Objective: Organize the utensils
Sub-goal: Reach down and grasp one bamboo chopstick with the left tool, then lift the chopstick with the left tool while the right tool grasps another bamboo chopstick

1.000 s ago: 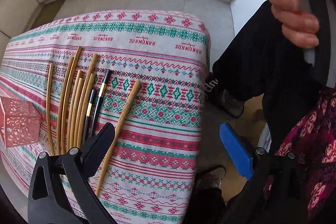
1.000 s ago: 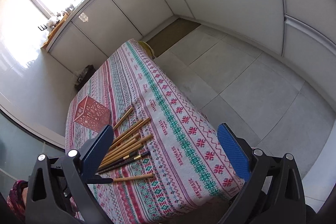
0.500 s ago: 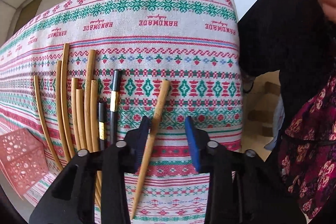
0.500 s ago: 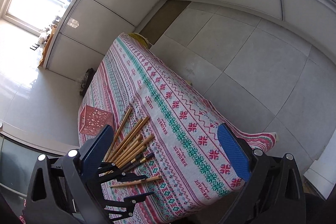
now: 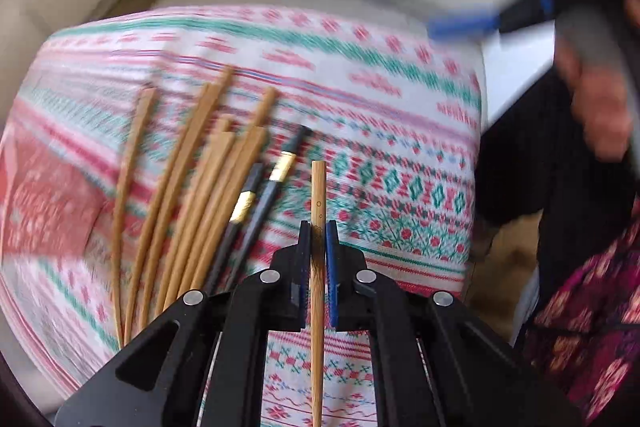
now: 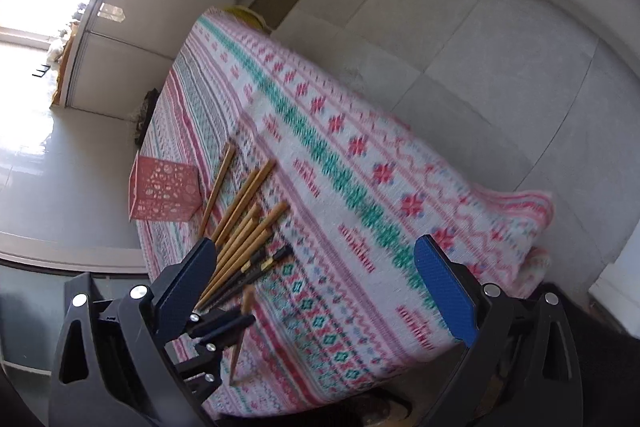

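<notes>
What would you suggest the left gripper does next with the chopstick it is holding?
Probably carry it to the pink holder: the left gripper is shut on a wooden chopstick, while the others lie on the tablecloth.

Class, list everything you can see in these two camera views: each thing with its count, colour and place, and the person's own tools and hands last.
Held chopstick: one, light wood, clamped in the left gripper.
Wooden chopsticks: about seven (blurred), tan, fanned on the cloth.
Black chopsticks: two, black with gold bands, beside the wooden ones.
Basket: one, pink, perforated, on the cloth beyond the chopsticks.
Tablecloth: one, white with red and green pattern, covering the table.
Left gripper: black, blue pads, shut on the held chopstick.
Right gripper: black, blue pads, open above the table.
Right hand: blurred, on the right gripper's handle.
</notes>
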